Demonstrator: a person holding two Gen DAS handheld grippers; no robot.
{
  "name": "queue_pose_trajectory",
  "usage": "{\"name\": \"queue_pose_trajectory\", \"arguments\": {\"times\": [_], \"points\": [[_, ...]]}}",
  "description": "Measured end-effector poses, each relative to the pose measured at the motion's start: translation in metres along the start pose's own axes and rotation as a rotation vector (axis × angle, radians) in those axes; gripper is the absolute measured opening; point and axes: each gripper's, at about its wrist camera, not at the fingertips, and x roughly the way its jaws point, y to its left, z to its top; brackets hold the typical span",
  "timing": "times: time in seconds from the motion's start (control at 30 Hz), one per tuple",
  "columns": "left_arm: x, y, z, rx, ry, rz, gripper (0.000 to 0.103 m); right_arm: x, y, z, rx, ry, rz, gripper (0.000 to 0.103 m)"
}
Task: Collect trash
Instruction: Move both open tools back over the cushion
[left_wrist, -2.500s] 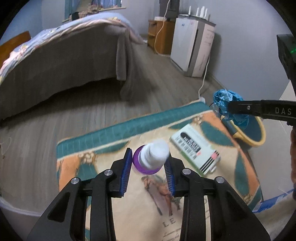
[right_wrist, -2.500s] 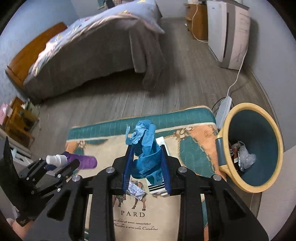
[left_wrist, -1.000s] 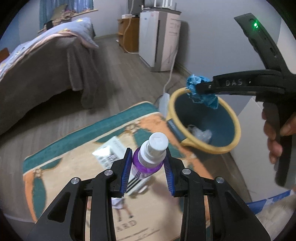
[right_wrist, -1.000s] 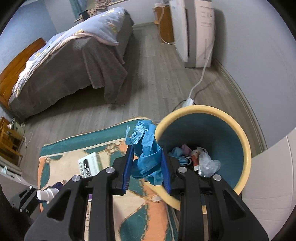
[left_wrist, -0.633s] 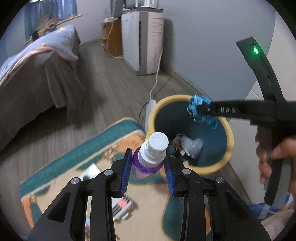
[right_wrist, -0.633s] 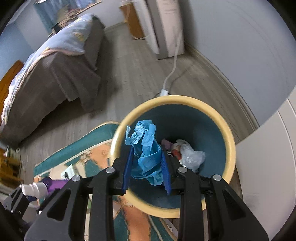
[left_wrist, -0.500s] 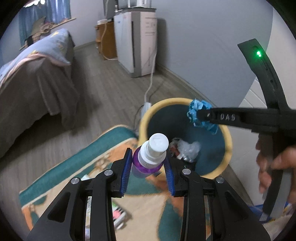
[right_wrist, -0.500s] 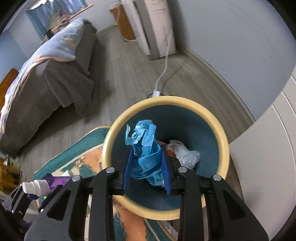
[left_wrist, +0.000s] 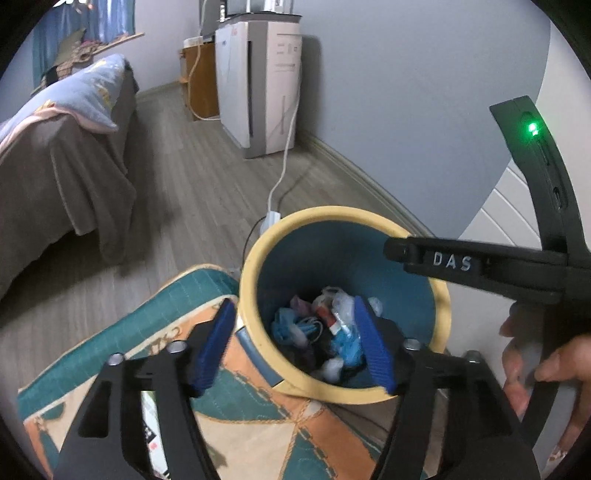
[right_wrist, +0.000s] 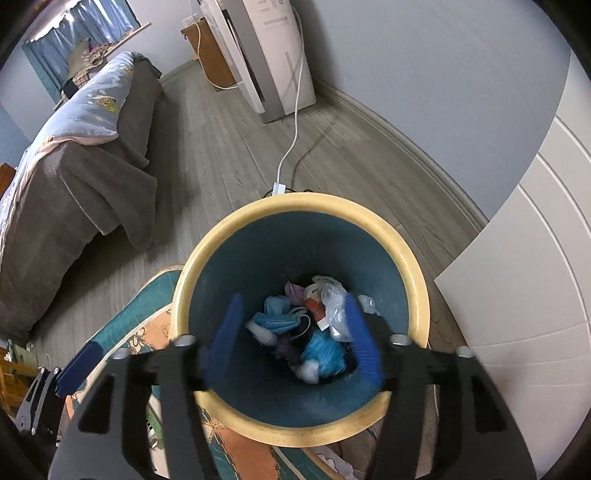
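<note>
Both tongs sit over the trash bin (right_wrist: 406, 254), a round bin w/ cream-yellow rim & teal-blue inside, standing on the wood floor (right_wrist: 229, 162) at the corner of a teal/orange rug (left_wrist: 122, 332).

Left tongs (left_wrist: 291, 343): jaws wide & opening, blue pads apart, nothing pressed betw. them. Seen through the gap: bin rim & the trash pile below.

Right tongs (right_wrist: 291, 336): jaws also spread & opening, pads blurred, nothing gripped; they point down into the bin mouth. In the left wrist view the right tool reaches in from the right over the bin, marked "DAS", green light on its upper arm; the person's hand (left_wrist: 546, 365) holds its handle.

Trash in bin bottom: crumpled blue paper (right_wrist: 325, 350), blue face mask (right_wrist: 277, 317) w/ white ear loops, clear plastic wrap (right_wrist: 332, 295), a red-and-white wrapper, a pinkish scrap. A white cap-like piece (right_wrist: 308, 371) lies by the blue paper w/ sth dark purple next to it; can't tell more.

On the rug, lower left of the left wrist view, a white box w/ black print (left_wrist: 149, 424) shows partly behind the left finger.

Bkgd: bed (left_wrist: 55, 166) w/ brown blanket & light blue quilt, white air purifier (left_wrist: 258, 85) by the wall, white cable running to a power strip (right_wrist: 279, 187) just behind the bin, white panelled door at right.
</note>
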Motion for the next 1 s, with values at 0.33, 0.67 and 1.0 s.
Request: {"name": "queue_pose_trajectory", "arguments": {"times": [0.33,0.67,1.0], "points": [[-0.038,0.058,-0.029,-0.127,-0.015,0.115,0.095,-0.013,0.034,-0.001,-0.105,-0.05,0.006,0.097],[-0.099,0.156,-0.079,-0.235,0.023,0.353,0.096,-0.025,0.101,-0.017,-0.332,-0.096,0.008,0.097],[-0.135,0.21,-0.133,-0.389,0.03,0.417,0.096,-0.022,0.159,-0.046,-0.473,-0.059,0.094,0.097]]}}
